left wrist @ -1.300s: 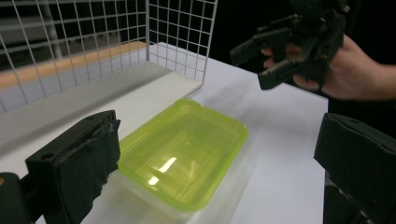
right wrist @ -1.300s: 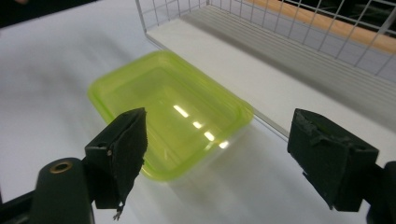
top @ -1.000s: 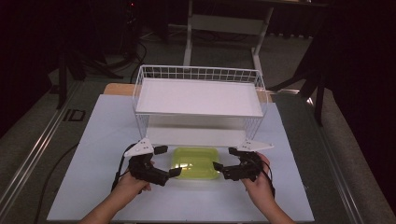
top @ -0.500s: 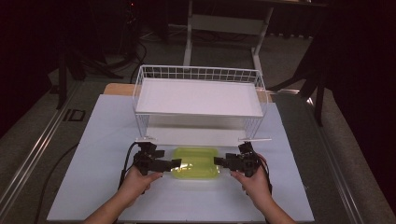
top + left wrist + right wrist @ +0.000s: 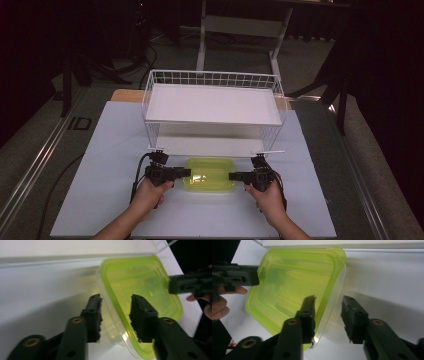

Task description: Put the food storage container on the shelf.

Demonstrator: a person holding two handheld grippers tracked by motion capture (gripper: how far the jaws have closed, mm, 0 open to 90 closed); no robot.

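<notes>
A clear plastic container with a lime-green lid (image 5: 210,175) lies on the white board in front of the wire rack. My left gripper (image 5: 187,173) is at its left end and my right gripper (image 5: 232,176) at its right end, both pointing inward. In the left gripper view the container's edge (image 5: 135,277) runs between the jaws of the left gripper (image 5: 116,300), one jaw outside the clear wall and one over the lid. The right gripper (image 5: 328,301) straddles the opposite edge (image 5: 294,277) the same way. Both pairs of jaws have just been closing, and small gaps still show beside the pads.
A white two-tier wire rack (image 5: 212,102) stands directly behind the container, its lower shelf close to the grippers. The white board (image 5: 110,150) extends to both sides. A grey table surface and dark stands surround it.
Both hands have come down and moved inward onto the container's two ends. Both pairs of jaws have narrowed around its edges.
</notes>
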